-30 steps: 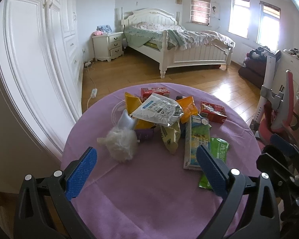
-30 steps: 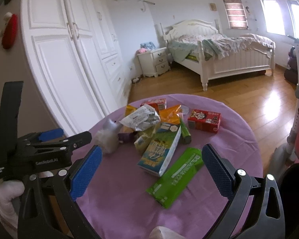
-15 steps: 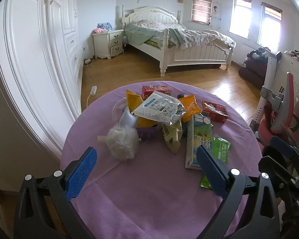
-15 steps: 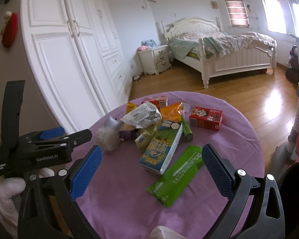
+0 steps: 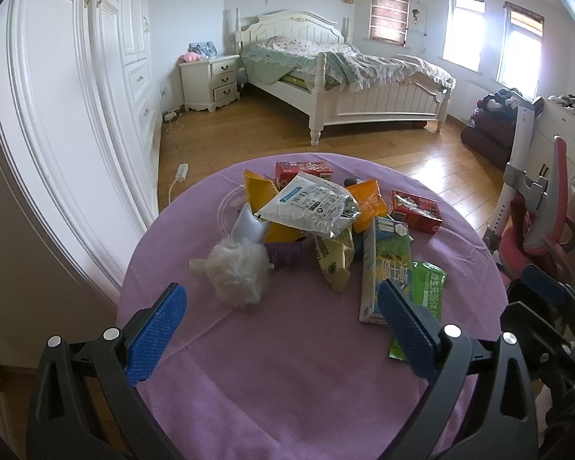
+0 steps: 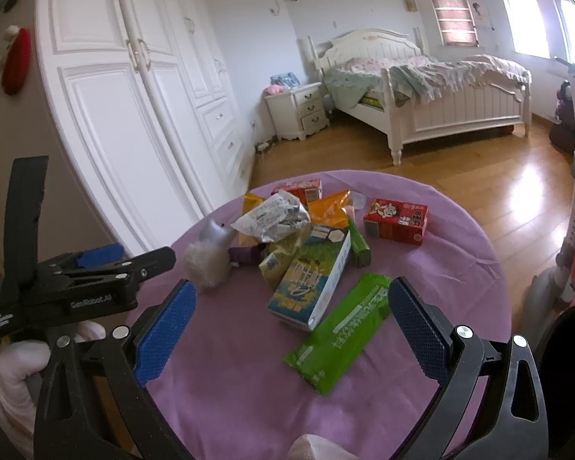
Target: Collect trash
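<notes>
Trash (image 5: 318,230) lies heaped mid-table (image 5: 287,383), ahead of both grippers. Left gripper (image 5: 283,329): fingers apart, empty, puff (image 5: 237,274) nearest. Right gripper (image 6: 293,329): fingers apart, empty; green wrapper (image 6: 339,331) lies between them, long axis diagonal, nearest to this gripper.

Trash heaped mid-tabletop (image 5: 287,383) before me: crumpled silver pouch (image 5: 310,205) topmost; blue-green carton (image 6: 310,281) lying flat; green wrapper (image 6: 341,329) nearest, flat beside it; red box (image 6: 396,220) apart, right; white fluffy ball (image 5: 237,274) at left.
</notes>
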`<move>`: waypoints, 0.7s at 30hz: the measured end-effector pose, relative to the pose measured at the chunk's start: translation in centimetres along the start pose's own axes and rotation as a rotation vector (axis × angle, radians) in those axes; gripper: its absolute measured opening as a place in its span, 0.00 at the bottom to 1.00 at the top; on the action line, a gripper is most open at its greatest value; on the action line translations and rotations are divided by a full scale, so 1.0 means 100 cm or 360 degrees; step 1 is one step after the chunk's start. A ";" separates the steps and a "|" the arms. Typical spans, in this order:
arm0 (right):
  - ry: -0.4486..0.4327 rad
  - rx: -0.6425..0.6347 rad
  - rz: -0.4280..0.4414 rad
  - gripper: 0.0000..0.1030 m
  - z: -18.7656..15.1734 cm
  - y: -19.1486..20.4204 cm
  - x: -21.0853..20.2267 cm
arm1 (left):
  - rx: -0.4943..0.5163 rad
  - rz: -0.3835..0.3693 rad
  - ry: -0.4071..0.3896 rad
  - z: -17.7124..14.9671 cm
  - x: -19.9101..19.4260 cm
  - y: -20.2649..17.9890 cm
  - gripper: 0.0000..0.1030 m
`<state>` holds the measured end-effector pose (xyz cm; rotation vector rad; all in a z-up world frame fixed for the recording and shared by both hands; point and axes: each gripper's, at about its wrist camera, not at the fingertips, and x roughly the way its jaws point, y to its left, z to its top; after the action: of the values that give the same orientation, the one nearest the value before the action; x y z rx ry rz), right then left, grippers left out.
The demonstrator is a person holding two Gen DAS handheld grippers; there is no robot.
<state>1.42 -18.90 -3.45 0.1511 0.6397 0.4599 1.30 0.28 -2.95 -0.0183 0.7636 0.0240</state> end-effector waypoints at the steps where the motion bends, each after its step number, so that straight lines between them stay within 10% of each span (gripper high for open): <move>1: 0.0000 -0.0001 -0.0001 0.96 0.000 0.000 0.000 | 0.0001 0.0000 -0.0001 0.000 0.000 0.000 0.96; 13: 0.0082 0.0018 0.0053 0.96 0.007 -0.008 0.010 | -0.0070 -0.0164 0.0069 0.003 0.018 0.017 0.96; 21: 0.0341 0.0001 0.0309 0.96 0.109 -0.034 0.090 | -0.0403 -0.0467 0.0198 0.032 0.089 0.097 0.96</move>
<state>15.62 -17.70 -0.61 0.1665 0.8394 0.6694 9.68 10.15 -6.88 -0.3755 0.8720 -0.1611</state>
